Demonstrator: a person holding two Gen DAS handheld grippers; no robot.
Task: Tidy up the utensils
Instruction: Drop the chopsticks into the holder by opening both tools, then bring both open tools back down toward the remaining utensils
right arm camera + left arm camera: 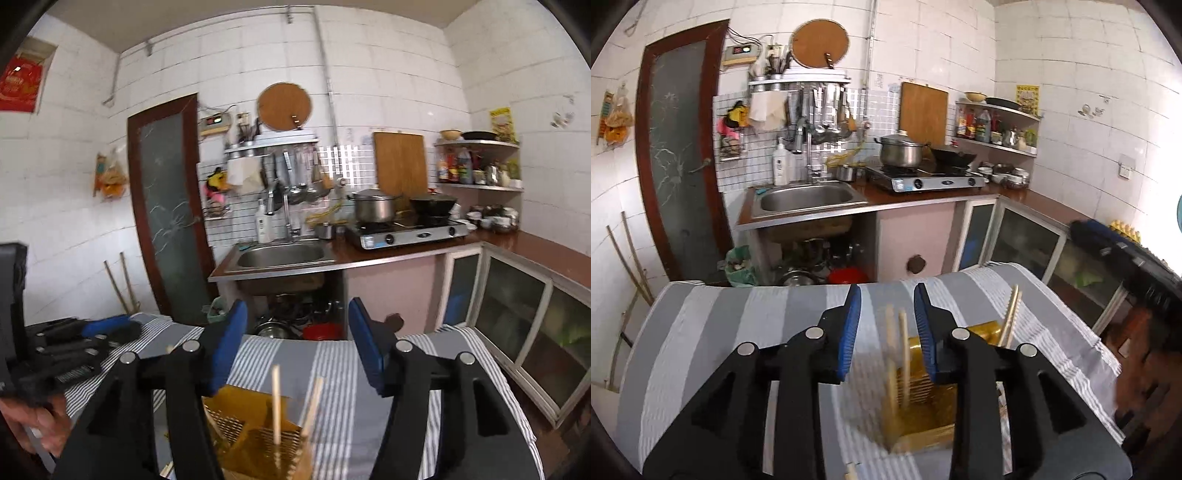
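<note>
Chopsticks [276,402] stand upright in a yellow slatted holder [255,439] on the striped cloth [332,365], just below and between the blue pads of the right gripper [295,347], whose jaws stand apart around nothing. From the left wrist, the left gripper [886,332] is likewise parted (narrower), two blurred chopsticks [897,343] rising in the gap, untouched as far as shows. Beyond the table: sink [809,199], stove [923,179] with a pot [900,149].

i see my right gripper [297,343] open above the yellow slatted holder [255,435]; chopsticks [276,402] upright inside.
</note>
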